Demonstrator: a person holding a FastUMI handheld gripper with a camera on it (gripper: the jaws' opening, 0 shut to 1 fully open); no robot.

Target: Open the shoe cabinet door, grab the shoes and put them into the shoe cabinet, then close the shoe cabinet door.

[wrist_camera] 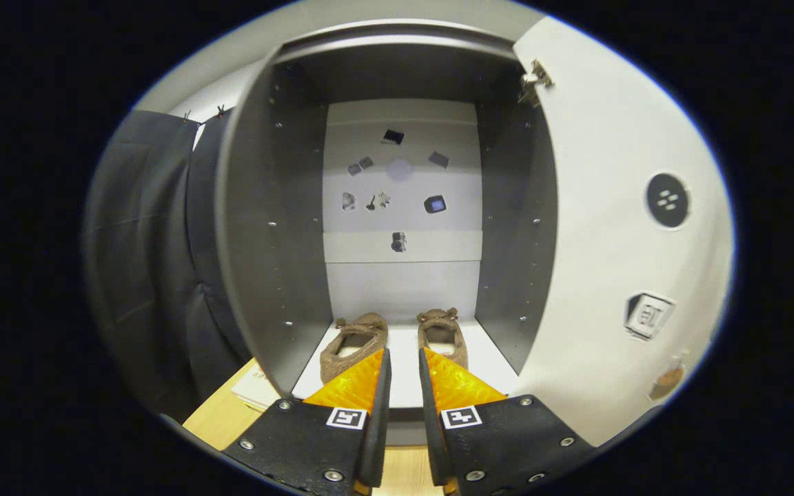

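Observation:
The shoe cabinet (pixel 280 227) stands open straight ahead, its white door (pixel 611 227) swung out to the right. Two brown shoes rest side by side on the cabinet's white floor, the left shoe (pixel 353 342) and the right shoe (pixel 443 332), toes toward the back wall. My gripper (pixel 404 358) sits just outside the cabinet's front edge, its fingertips level with the heels of the shoes. The fingers stand a narrow gap apart with nothing between them; only the bare cabinet floor shows through the gap.
Small stickers dot the cabinet's back panel (pixel 400 179). The door carries a round black knob (pixel 667 200) and a square tag (pixel 648 315). Dark cloth (pixel 149 262) hangs left of the cabinet. A wooden tabletop (pixel 221 420) with white papers (pixel 256 389) lies below left.

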